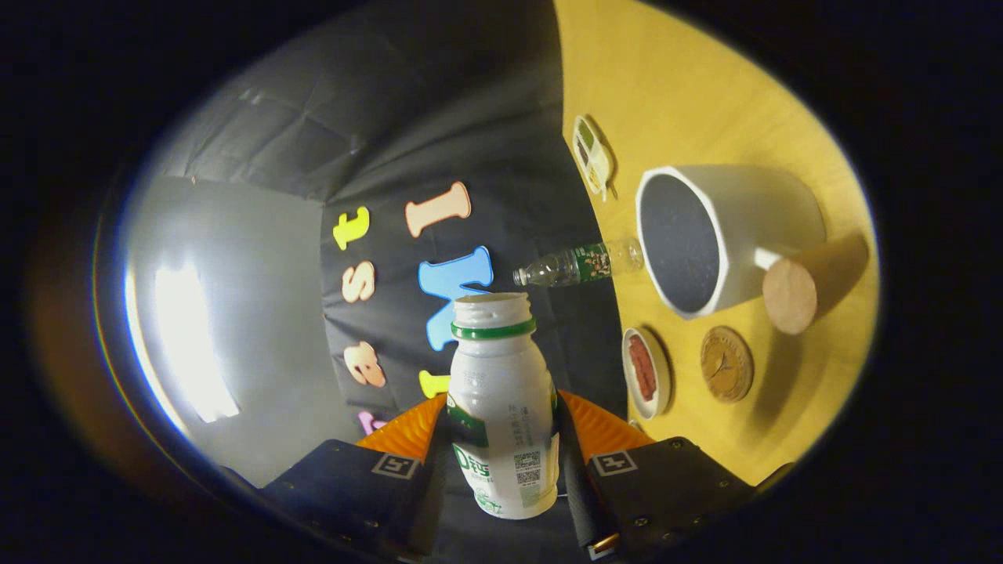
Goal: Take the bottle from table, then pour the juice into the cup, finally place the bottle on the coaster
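Clamped between the jaws of the gripper (501,462): the uncapped white bottle (501,407), lifted off the table (689,78). Risk of spilling juice early through overtilt short of the cup (705,235). Room tight rightward: clear plastic bottle (576,265), small dish (646,373), coaster (726,363), wooden cylinder (807,286) crowding the cup.

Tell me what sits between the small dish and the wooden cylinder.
In the gripper view, the round coaster lies on the table between the small dish and the wooden cylinder.

Coaster (726,363) just beside cup (725,235); dish (646,373) apparently adjacent.
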`<state>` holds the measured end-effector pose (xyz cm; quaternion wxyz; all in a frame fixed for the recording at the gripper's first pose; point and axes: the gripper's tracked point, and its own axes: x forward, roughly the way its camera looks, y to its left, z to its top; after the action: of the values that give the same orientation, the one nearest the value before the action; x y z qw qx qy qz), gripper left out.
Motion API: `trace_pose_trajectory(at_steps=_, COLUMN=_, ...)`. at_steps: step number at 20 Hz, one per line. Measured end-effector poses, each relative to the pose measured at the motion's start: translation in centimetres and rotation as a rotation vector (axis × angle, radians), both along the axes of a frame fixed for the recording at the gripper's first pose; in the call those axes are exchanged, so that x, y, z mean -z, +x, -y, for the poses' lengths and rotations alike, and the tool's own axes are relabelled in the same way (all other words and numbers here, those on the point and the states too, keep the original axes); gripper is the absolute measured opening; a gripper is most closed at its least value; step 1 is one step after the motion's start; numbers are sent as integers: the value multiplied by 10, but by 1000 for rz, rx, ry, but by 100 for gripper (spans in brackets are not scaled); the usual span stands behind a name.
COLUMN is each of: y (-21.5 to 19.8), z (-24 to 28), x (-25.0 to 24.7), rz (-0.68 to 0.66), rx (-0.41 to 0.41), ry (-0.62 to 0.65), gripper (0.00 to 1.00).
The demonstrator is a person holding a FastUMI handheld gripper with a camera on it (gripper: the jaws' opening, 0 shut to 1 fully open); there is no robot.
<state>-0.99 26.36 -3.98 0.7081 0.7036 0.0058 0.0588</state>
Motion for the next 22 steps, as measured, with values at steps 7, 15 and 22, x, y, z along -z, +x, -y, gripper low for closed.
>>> trace_pose_trajectory(at_steps=7, y=11, z=-8, x=13, rz=10, rx=-14, ry=-522, gripper=65)
trace_pose_trajectory(at_steps=15, y=38, z=-42, x=40, rz=-43, rx=-58, ry=-1154, gripper=65)
trace_pose_trajectory(at_steps=22, y=66, z=-60, x=74, rz=-99, rx=-70, ry=-1513, gripper=65)
